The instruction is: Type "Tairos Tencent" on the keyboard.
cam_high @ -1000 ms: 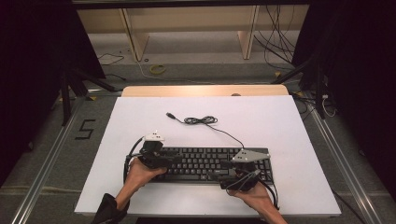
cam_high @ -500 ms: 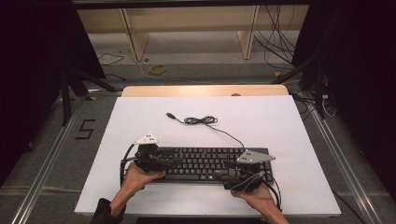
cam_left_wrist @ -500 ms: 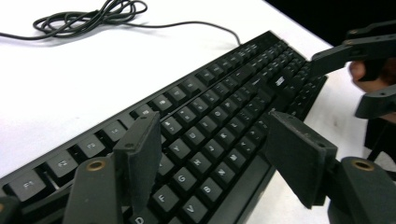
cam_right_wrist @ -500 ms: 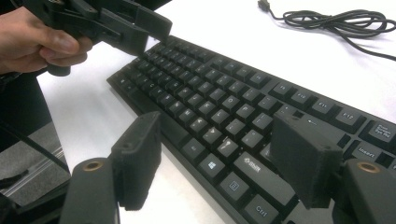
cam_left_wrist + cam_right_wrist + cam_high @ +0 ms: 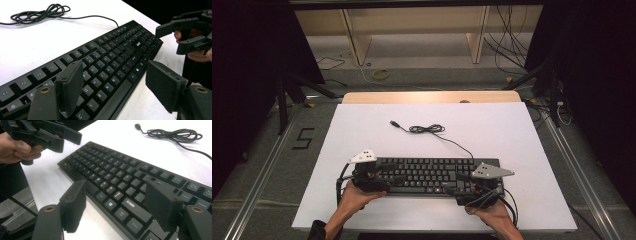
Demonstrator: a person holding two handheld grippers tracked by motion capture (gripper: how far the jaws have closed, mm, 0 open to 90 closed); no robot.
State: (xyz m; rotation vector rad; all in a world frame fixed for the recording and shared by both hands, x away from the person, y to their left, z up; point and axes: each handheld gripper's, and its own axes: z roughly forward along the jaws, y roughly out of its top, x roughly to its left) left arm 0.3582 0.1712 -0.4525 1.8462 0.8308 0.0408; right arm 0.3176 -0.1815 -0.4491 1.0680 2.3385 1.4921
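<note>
High view looking forward and down, well back from the keyboard (image 5: 432,175), left gripper view low and close over its left end, right gripper view close over its right end, all sharing the keyboard

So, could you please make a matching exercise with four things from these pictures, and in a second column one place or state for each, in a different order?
Things:
1. keyboard
2. USB plug
3. coiled cable
4. left gripper

Places or states:
A. jaws open over the keyboard's left end
B. lies flat near the front edge of the white table
C. bundled in loops behind the keyboard
D. free end of the cable, lying on the white surface, plugged into nothing

Pairs: 1-B, 2-D, 3-C, 4-A
</note>
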